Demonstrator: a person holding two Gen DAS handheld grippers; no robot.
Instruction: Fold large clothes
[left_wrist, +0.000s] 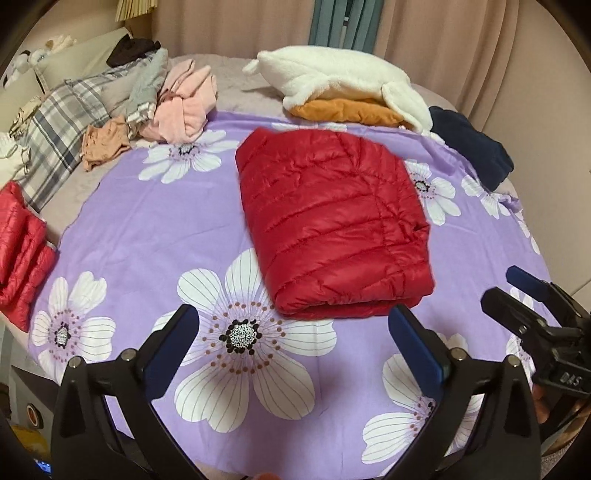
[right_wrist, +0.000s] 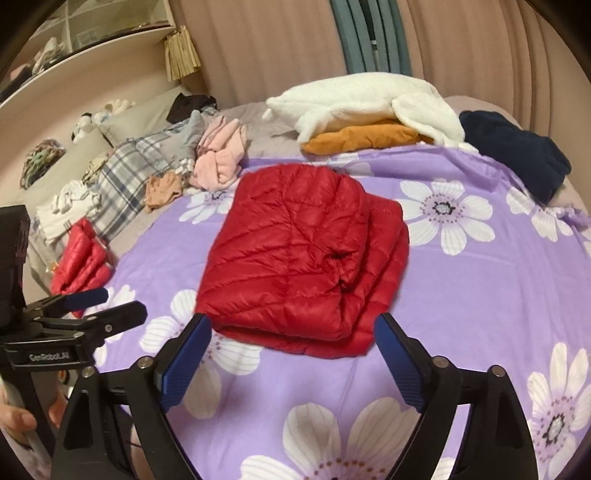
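Red quilted jacket (left_wrist: 332, 221) lies folded into a thick rectangle in the middle of the purple floral sheet (left_wrist: 147, 229) on the bed, folded edge toward the cameras. Nothing holds it.

Left tongs (left_wrist: 291, 334) wide open, empty, hovering above the sheet just short of the jacket's near edge; blue pads clear of the fabric. Right tongs (right_wrist: 291, 338) also spread wide, empty, near edge of the jacket showing between the fingers but not touched. Each pair shows in the other's view: the right one at the right edge of the left wrist view, the left one at the left edge of the right wrist view, with part of a hand (right_wrist: 18, 421) below it.

Around the sheet:
- white fleece garment (left_wrist: 340, 79) stacked on an orange garment (left_wrist: 347, 110), far side
- dark navy garment (left_wrist: 472, 144) far right, just beside the white one
- pink garment (left_wrist: 184, 107) crumpled far left, with a tan piece (left_wrist: 105, 146) and a plaid blanket (left_wrist: 62, 133) beside it
- second red quilted item (left_wrist: 22, 247) at the left edge of the bed

Shelf unit (right_wrist: 92, 26) upper left in the right wrist view; contents too blurred to tell. Curtains (right_wrist: 480, 48) behind the bed.
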